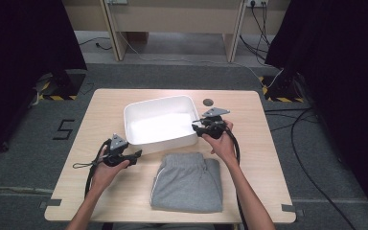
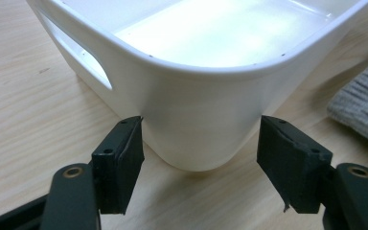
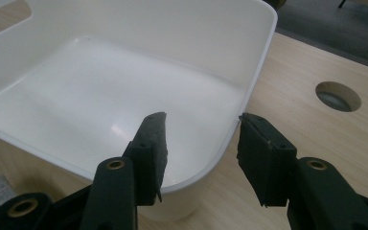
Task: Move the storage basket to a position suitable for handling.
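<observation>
lab-like recording room — black curtains, floor cables, hazard-taped stands, wooden table

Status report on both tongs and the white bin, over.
Left tongs open at white bin corner. Right tongs open, straddling its rim. Folded grey shorts nearby, nothing blocking.

the left gripper view's edges cut off the white tub and grey shorts.

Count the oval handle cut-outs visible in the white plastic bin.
2. One handle cut-out pierces the white plastic bin in the end wall seen in the left gripper view; another cut-out shows at the far end in the right gripper view. No others visible.
</observation>
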`<state>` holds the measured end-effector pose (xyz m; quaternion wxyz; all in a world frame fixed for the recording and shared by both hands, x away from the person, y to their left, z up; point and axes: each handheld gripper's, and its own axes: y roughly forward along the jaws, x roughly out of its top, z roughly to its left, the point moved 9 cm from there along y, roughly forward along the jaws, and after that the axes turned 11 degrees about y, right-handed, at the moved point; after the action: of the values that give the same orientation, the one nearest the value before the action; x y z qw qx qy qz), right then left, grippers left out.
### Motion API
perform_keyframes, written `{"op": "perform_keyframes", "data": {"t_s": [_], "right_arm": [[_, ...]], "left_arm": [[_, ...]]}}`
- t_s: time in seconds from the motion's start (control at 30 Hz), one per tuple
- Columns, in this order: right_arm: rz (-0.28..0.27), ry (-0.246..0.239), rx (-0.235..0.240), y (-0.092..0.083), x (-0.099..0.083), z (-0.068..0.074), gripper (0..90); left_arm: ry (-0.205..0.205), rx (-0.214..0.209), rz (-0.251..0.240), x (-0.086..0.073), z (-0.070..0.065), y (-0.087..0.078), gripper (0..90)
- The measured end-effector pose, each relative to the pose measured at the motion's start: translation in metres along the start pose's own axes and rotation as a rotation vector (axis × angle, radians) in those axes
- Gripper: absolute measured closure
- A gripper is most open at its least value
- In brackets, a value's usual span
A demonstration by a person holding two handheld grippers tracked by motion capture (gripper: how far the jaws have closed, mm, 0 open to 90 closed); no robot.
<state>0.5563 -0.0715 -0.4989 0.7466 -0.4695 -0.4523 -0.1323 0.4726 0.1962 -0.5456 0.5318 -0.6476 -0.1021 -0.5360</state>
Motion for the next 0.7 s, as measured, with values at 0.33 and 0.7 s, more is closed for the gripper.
{"op": "perform_keyframes", "data": {"t_s": [0.33, 0.7], "right_arm": [[-0.026, 0.031, -0.019, -0.013, -0.007, -0.015, 52.6], [-0.046, 0.06, -0.044, -0.029, -0.016, -0.03, 51.2]], "left_arm": [[0.002, -0.018, -0.009, 0.012, -0.007, 0.012, 33.3], [-0.002, -0.044, -0.036, 0.027, -0.017, 0.024, 34.3]]}}
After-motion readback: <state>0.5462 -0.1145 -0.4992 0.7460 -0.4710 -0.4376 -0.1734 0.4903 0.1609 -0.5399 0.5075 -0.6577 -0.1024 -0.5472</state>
